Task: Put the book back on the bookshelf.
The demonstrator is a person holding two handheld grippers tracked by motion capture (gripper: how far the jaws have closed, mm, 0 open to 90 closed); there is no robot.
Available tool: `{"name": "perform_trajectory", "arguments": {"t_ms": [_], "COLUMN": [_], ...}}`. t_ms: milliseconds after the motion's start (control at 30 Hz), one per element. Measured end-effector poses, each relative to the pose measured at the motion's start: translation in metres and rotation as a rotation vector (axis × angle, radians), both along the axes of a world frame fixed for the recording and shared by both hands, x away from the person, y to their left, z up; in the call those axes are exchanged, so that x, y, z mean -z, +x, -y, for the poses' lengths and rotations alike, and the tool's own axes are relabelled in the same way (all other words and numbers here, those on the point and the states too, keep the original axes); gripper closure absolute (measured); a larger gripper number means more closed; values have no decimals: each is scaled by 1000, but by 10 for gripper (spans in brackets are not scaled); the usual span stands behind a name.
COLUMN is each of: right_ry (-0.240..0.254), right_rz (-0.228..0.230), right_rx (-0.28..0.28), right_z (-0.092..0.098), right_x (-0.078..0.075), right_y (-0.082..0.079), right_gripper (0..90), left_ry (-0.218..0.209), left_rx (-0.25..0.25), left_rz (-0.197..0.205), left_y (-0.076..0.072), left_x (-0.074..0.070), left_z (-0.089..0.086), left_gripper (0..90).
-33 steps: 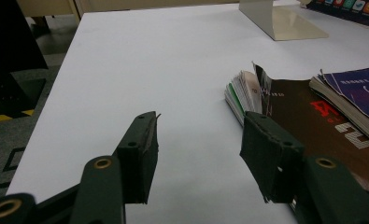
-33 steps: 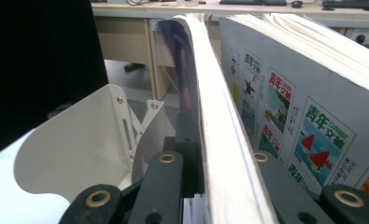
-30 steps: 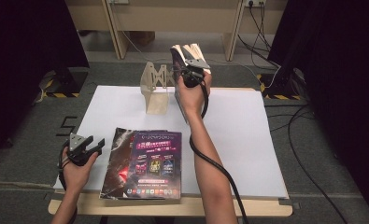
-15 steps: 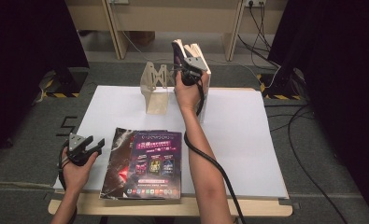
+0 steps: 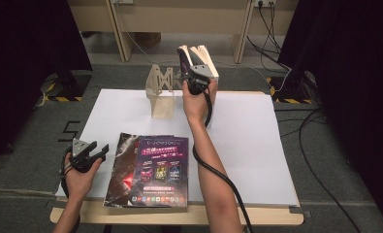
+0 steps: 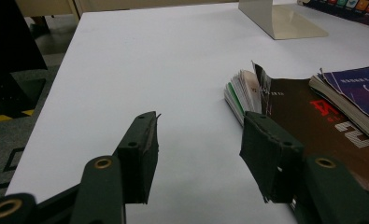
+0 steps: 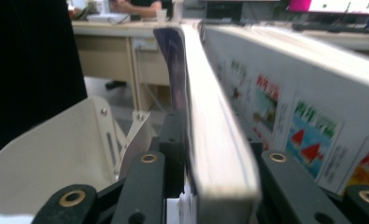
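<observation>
While the right gripper (image 5: 193, 74) held the book (image 7: 210, 135) upright beside the bookend (image 5: 161, 94), jaws just easing apart, the left gripper (image 6: 198, 154) sat unclenched near the magazines (image 5: 150, 170).

Thick dark-covered book (image 7: 205, 135) upright on edge, beside a picture-covered book (image 7: 285, 107).

Black jaws, brass rivets, black cables

**Paper, metal and matt black**

The held book (image 7: 219, 140) shows a thick block of pale, matt paper pages under a glossy cover. The cream bookend (image 5: 161, 92) looks like smooth painted metal. The magazines (image 5: 152, 170) have shiny printed covers. White matt sheeting covers the table (image 5: 257, 145). Both grippers' jaws look dull black.
</observation>
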State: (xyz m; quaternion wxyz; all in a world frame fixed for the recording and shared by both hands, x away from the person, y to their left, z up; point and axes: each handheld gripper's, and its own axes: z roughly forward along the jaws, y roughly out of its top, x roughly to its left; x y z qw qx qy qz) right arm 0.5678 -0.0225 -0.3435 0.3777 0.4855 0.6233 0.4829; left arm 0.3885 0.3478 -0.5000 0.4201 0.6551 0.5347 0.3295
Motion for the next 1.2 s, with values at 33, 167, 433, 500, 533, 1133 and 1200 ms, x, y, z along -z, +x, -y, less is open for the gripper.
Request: {"name": "perform_trajectory", "arguments": {"t_ms": [33, 167, 433, 500, 533, 1133, 1200], "right_ry": [-3, -4, -4, 15, 25, 37, 30], "right_rz": [-10, -26, -76, -70, -61, -15, -35], "right_rx": [-6, -10, -33, -39, -39, -3, -4], "right_z": [0, 2, -1, -1, -1, 1, 1], "right_x": [1, 8, 8, 8, 9, 19, 20], "right_y": [0, 0, 5, 5, 6, 8, 7], "right_gripper": [715, 740, 827, 829, 830, 770, 748], "left_ry": [-1, -3, -13, -13, -12, 0, 4], "left_rx": [-1, 0, -1, -1, 0, 5, 6], "left_rz": [1, 1, 1, 1, 1, 0, 1], "left_y": [0, 0, 0, 0, 0, 0, 0], "left_x": [0, 0, 0, 0, 0, 0, 0], "left_z": [0, 0, -1, -1, -1, 0, 0], "left_gripper": [458, 457, 457, 457, 457, 458, 459]}}
